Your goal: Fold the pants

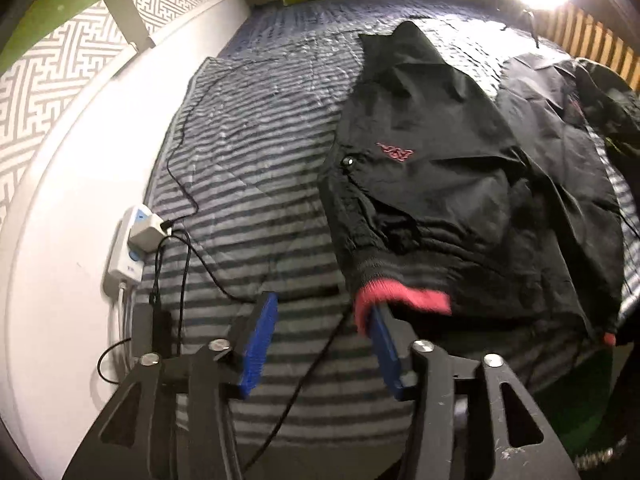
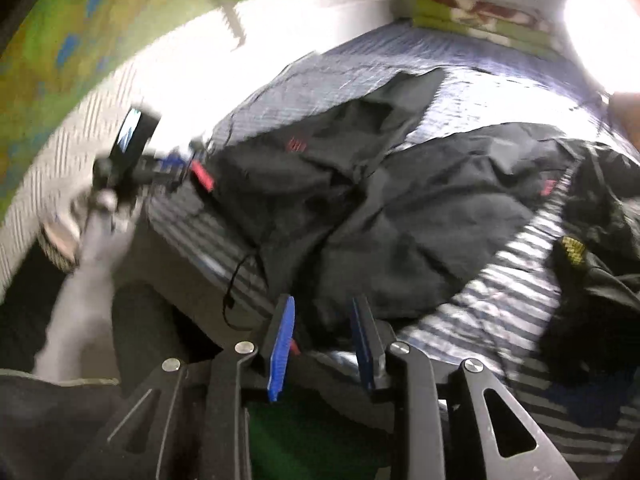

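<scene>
Left wrist view: the left gripper points steeply down over the bed, its jaws standing apart with nothing pressed between them. The red waistband of the black pants drapes over the tip of the right-hand blue pad; no pinch is made, since the other pad stands clear over the striped cover. From these jaws the pants lie ahead and to the right, their long axis running away toward the far end of the bed, waistband nearest.

Right wrist view (motion-blurred): the right gripper hangs at the near edge of the bed, jaws part open. Dark cloth of the pants lies just beyond the tips; whether any of it sits between the pads cannot be told. The left gripper appears at upper left beside a red band of the pants.

Judgement: each hand is near its own part of the near edge, the left closer to a grip; the next move turns on closing onto that edge.

No container is in view. A black cable and a white power strip lie on the bed's left margin, well apart from the pants.
</scene>
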`<state>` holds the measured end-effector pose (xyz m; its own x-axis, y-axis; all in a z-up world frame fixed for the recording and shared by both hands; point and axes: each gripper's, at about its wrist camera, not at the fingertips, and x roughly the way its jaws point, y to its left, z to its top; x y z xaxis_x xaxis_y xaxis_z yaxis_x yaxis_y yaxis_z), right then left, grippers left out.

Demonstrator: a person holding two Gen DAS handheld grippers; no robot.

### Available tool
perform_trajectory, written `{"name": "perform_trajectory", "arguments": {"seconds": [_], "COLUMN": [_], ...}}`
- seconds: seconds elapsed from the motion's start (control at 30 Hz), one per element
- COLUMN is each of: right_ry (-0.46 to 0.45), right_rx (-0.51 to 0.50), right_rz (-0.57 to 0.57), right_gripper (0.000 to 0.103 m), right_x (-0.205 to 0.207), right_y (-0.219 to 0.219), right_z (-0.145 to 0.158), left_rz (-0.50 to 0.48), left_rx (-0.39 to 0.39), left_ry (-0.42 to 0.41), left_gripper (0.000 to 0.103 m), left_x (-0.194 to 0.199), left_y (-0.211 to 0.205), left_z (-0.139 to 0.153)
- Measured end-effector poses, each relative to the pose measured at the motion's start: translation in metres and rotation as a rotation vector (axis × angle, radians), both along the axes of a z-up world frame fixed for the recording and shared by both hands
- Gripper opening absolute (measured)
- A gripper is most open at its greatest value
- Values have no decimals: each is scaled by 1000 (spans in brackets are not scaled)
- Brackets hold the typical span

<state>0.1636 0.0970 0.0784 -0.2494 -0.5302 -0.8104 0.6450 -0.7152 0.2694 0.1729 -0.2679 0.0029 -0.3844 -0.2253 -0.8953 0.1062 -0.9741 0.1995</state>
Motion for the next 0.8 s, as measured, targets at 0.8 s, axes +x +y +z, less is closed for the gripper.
{"name": "perform_trajectory", "arguments": {"seconds": [0.8], "right_ry": [420], "right_rx": [9], "right_rz": [-218], "right_gripper": [28], "right_x": [42], "right_y": [128], "right_z": [222], "left_rz": [136], "left_rx": [-258], "left_ry": [536], "left_gripper": [59], "left_x": [159], "left_y": [23], "left_z": [350]}}
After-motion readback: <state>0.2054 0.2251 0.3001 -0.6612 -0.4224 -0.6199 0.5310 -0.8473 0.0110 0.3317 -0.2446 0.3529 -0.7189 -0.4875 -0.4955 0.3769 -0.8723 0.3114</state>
